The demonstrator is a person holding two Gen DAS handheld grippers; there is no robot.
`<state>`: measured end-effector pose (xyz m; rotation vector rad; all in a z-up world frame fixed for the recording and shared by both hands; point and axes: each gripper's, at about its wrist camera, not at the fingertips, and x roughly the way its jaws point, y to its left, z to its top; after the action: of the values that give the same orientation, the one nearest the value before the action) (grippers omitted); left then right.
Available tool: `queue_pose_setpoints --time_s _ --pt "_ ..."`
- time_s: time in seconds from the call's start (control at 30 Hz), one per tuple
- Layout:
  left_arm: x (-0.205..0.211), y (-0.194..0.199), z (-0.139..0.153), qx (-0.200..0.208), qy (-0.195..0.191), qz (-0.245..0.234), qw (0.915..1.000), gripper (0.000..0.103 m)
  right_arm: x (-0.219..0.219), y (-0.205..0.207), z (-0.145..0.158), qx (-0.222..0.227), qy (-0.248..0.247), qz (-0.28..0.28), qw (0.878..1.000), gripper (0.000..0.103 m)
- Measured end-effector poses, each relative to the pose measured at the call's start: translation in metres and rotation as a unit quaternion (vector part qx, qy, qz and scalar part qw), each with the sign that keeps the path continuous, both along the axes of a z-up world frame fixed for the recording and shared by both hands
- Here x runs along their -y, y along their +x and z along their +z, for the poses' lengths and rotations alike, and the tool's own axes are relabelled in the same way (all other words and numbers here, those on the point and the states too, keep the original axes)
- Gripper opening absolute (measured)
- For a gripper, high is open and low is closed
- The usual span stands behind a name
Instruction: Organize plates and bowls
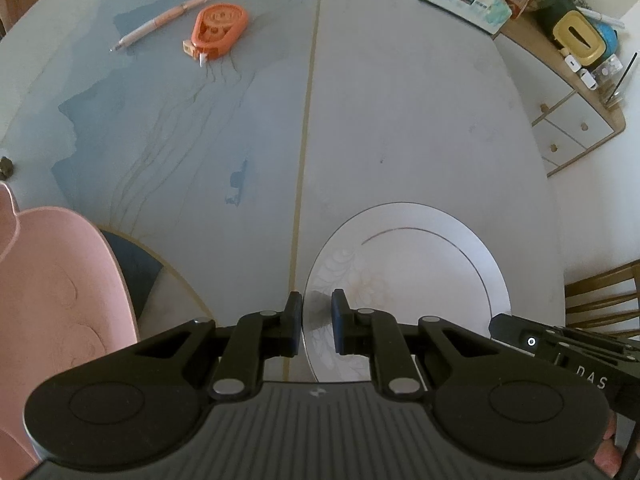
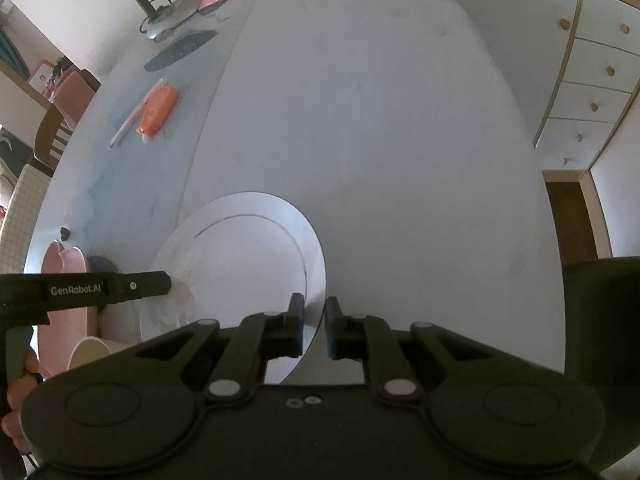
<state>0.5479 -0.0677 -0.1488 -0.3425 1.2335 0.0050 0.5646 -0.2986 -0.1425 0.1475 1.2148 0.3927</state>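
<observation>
The white plate point(image 1: 408, 280) lies flat on the worktop point(image 1: 400, 120) between my two claws, and each claw sits at an opposite edge of it: my left claw point(image 1: 317, 322) straddles the plate's left rim, my right claw point(image 2: 315, 328) straddles its right rim, so both hands are equally close and the plate runs crosswise from one to the other. In the left wrist view one finger stands outside the rim and the other over the plate's patterned border, the jaws drawn narrow with only a thin gap that the rim fills; I judge this a pinch on the rim. In the right wrist view the plate's edge passes straight between my right fingers, which are likewise drawn in tight on it. A pink plate point(image 1: 60, 300) sits just to the left of the white one, near my left hand, with a paper cup point(image 2: 94, 350) beside it. I judge the next move to be a two-sided lift, and it depends on both rims staying level.
</observation>
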Motion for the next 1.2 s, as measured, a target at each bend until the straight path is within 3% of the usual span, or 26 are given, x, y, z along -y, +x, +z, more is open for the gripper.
queue_pose_setpoints --time_s 0.53,1.2 --pt "-0.014 -0.031 0.059 0.041 0.001 0.007 0.9992 0.014 -0.005 -0.022 0.052 0.039 0.029 -0.003 0.999 0.01" --pt "-0.044 -0.147 0.125 0.08 -0.005 -0.001 0.9968 0.014 -0.031 -0.133 0.12 0.089 0.03 -0.002 0.996 0.01"
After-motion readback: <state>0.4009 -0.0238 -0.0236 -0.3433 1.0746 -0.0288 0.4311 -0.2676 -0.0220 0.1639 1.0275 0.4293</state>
